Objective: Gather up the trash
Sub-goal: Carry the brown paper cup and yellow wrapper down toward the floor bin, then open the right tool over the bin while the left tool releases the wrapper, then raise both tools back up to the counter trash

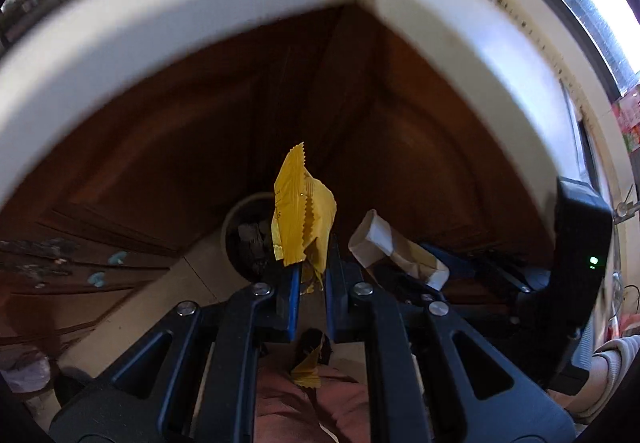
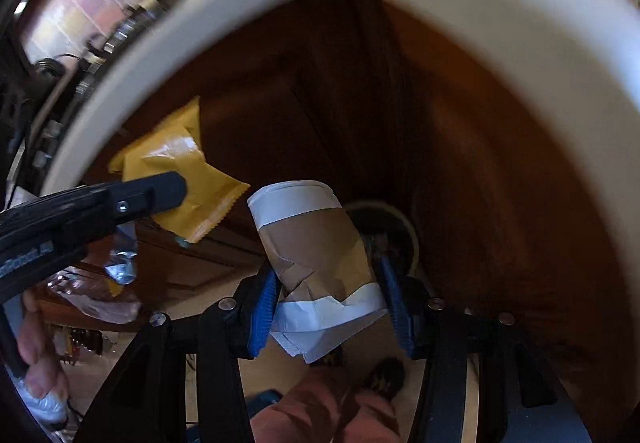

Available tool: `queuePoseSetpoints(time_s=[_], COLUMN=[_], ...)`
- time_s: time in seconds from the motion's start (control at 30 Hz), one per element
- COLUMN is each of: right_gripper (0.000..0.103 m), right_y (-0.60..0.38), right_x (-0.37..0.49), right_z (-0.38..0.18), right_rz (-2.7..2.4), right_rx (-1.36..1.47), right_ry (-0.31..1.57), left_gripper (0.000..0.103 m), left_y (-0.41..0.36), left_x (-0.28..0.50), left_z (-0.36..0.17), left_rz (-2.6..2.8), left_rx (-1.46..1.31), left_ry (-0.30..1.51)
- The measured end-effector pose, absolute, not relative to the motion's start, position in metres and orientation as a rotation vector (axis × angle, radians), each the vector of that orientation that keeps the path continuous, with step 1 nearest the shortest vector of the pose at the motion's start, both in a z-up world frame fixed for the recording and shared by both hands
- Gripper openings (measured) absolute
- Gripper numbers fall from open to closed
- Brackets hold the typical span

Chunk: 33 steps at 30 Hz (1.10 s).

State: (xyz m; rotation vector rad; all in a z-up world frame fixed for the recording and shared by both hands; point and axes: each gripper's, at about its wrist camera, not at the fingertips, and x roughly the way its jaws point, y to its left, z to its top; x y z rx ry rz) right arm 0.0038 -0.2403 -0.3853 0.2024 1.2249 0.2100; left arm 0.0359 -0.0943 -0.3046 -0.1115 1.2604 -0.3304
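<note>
My left gripper (image 1: 310,267) is shut on a crumpled yellow wrapper (image 1: 302,211), which sticks up past the fingertips. My right gripper (image 2: 326,269) is shut on a crushed brown and white paper cup (image 2: 316,255), its blue pads pressing both sides. Both point steeply down over a round trash bin (image 1: 230,227) on the floor, which has dark rubbish inside. In the right wrist view the bin (image 2: 404,227) shows just behind the cup. There the wrapper (image 2: 200,183) hangs at the left from the left gripper (image 2: 160,191). The cup (image 1: 396,247) appears to the right in the left wrist view.
A white countertop edge (image 1: 200,23) arches above, with dark wooden cabinet doors (image 1: 400,123) meeting in a corner behind the bin. The person's pink trouser leg (image 2: 320,403) and shoe (image 2: 384,375) stand below. Clear crumpled plastic (image 2: 96,299) shows at the left beside the person's hand (image 2: 36,343).
</note>
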Motion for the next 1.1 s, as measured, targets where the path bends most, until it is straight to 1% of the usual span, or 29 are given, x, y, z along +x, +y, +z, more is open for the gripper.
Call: queuePoseSetpoints(time_s=[0.1,0.27,0.33,0.5,0.53,0.6,0.63,0.67,0.7,0.83,0.97,1.1], right_gripper=[0.049,0.049,0.050,0.050,0.050,0.050,0.050,0.050,0.051,0.052,0.052,0.057], right_y=[-0.242,-0.245,-0.246,-0.248,-0.247,-0.245,-0.245,-0.243,-0.241,-0.237,-0.235,-0.234], right_x=[0.004,0.011,0.019,0.035,0.039,0.044,0.047,0.049,0.052,0.044,0.032,0.024], right_z=[-0.448,-0.529,-0.556,-0.605,-0.611,-0.625,-0.631,-0.636,-0.640,-0.654,-0.652,-0.642], right_rz=[0.155,0.091,0.066,0.040,0.038,0.040,0.041,0.042,0.044,0.032,0.022,0.024], right_rx=[0.224,0.254,0.264,0.287,0.286,0.281,0.269,0.266,0.270,0.265,0.269,0.275], right_ry=[1.293,1.336,1.341,1.343,1.342,1.342,1.345,1.352,1.363,1.413,1.422,1.410], left_gripper=[0.008,0.008,0.008,0.008,0.010,0.026,0.049,0.068,0.072,0.073,0.073,0.073], left_y=[-0.095,-0.096,-0.096,-0.093,-0.092,-0.087,-0.088,-0.089,-0.088,-0.084,-0.075,-0.066], left_x=[0.038,0.054,0.061,0.078,0.080,0.086,0.086,0.087,0.087,0.087,0.086,0.081], left_z=[-0.362,-0.444,-0.468,-0.507,-0.512,-0.522,-0.525,-0.528,-0.529,-0.531,-0.526,-0.515], left_rz=[-0.341,-0.352,-0.363,-0.387,-0.388,-0.391,-0.393,-0.391,-0.386,-0.353,-0.319,-0.287], left_rx=[-0.128,-0.142,-0.144,-0.125,-0.115,-0.091,-0.079,-0.065,-0.053,-0.022,-0.039,-0.053], left_ry=[1.311,1.371,1.379,1.382,1.383,1.394,1.400,1.401,1.397,1.399,1.388,1.371])
